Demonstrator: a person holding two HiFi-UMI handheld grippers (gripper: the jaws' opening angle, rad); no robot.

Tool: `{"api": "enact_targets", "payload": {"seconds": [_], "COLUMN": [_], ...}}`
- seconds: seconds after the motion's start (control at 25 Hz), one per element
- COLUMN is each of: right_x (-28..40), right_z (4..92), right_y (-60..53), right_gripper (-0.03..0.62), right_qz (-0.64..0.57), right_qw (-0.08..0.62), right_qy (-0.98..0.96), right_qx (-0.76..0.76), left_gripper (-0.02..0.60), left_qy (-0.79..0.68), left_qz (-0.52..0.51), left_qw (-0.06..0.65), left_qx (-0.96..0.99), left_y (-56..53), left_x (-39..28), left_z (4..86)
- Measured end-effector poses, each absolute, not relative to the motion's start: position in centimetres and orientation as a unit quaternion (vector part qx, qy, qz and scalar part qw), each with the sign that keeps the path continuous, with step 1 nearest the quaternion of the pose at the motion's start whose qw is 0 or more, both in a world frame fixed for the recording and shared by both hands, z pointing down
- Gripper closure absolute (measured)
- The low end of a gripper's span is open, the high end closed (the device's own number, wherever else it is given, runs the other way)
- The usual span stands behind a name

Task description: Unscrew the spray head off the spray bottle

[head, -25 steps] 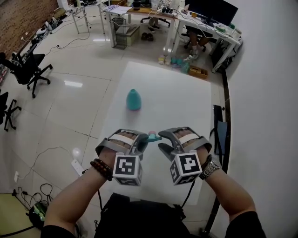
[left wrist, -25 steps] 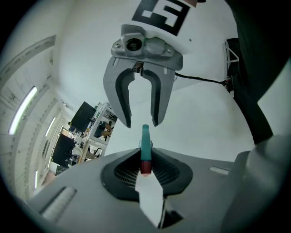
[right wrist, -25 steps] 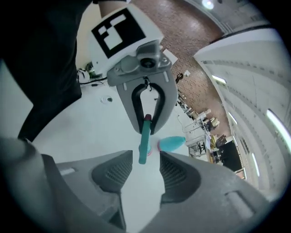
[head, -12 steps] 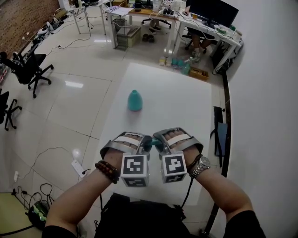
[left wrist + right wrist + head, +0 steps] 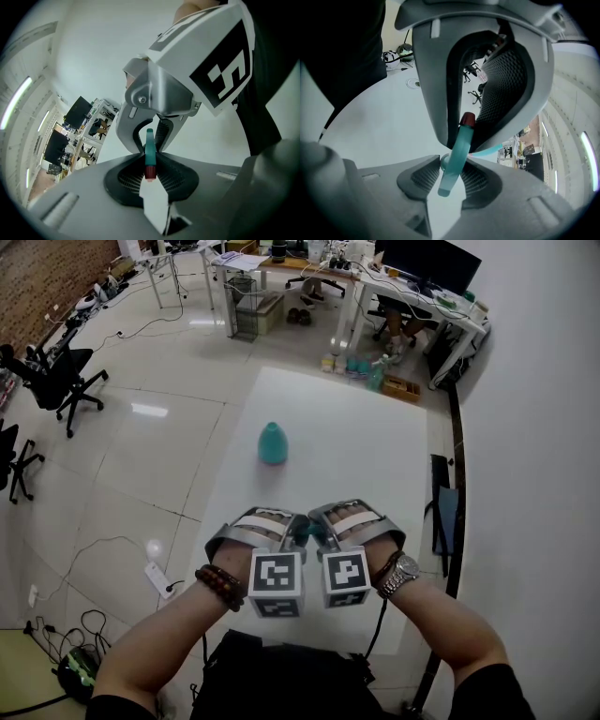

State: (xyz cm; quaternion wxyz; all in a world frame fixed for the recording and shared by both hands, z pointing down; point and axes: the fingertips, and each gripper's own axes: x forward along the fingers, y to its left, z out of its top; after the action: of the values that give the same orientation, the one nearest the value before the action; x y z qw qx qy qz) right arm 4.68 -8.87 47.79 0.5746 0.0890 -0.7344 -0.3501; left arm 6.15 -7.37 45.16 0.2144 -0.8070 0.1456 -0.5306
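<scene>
A white tabletop [image 5: 375,456] is filling the middle of the frame. At the left edge, a black office chair [image 5: 58,381] is standing on the tiled floor [image 5: 141,456]. At the top, a wire bin [image 5: 242,307] is sitting near a desk [image 5: 412,294], which is carrying a monitor [image 5: 436,261]. Cables [image 5: 56,634] are trailing lower left.

On my feeds the spray head [image 5: 457,150] reads as translucent teal plastic, smooth and faintly glossy, with an opaque dark-red tip. The left tool [image 5: 150,160] and right tool [image 5: 453,165] have matt grey shells, and their pads [image 5: 423,178] are black with a fine ribbed grid. The bottle [image 5: 272,443] looks like smooth teal plastic. The desk [image 5: 356,446] is plain matt white. The floor [image 5: 141,427] is glossy tile that throws back the lights.
</scene>
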Motion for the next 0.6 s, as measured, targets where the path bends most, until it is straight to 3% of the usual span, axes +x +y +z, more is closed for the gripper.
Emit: {"api": "enact_targets", "payload": {"seconds": [0.24,0.4,0.6], "right_x": [4.7,5.1,5.9], "right_z": [47.5,47.3,47.4], "right_y": [-9.3,-9.6,-10.2], "right_gripper": [0.471,0.471,0.471], "right_qz": [-0.341,-0.335,-0.317], "right_qw": [0.568,0.563,0.558], "right_qy": [-0.743,-0.749,-0.759], "right_qx": [0.096,0.102,0.113], "left_gripper": [0.489,0.342,0.302], "left_qy": [0.151,0.165,0.168], "left_qz": [-0.518,-0.501,-0.485], "left_qw": [0.23,0.234,0.228], "left_qx": [-0.81,-0.817,-0.827], "left_y": [-8.0,-8.7,-9.0], "left_x": [6.4,6.7,6.5], "left_z": [44.7,44.2,43.7]}}
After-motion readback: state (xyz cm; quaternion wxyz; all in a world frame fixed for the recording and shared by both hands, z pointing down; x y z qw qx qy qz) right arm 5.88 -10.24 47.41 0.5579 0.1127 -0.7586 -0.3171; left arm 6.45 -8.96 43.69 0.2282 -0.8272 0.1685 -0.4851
